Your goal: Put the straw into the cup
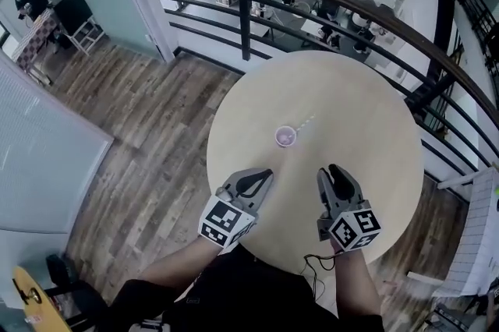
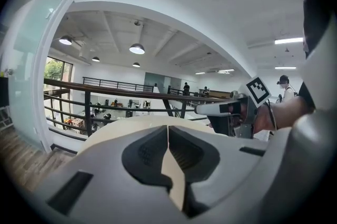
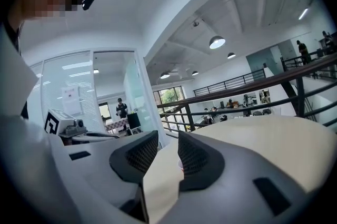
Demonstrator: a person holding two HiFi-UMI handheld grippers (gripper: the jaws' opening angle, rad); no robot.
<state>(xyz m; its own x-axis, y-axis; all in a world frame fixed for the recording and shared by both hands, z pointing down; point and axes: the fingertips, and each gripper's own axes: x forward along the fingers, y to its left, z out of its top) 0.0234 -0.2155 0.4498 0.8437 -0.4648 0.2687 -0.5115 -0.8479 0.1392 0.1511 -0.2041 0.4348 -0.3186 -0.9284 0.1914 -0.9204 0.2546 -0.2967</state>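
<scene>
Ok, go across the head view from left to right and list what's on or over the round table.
left gripper → cup → straw → right gripper

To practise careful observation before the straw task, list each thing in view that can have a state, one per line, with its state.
cup: upright on the round table, open-topped, clear of both grippers.
straw: slants away from the cup's rim; whether its end is inside the cup cannot be told.
left gripper: shut, empty.
right gripper: open, nothing between its jaws.
</scene>
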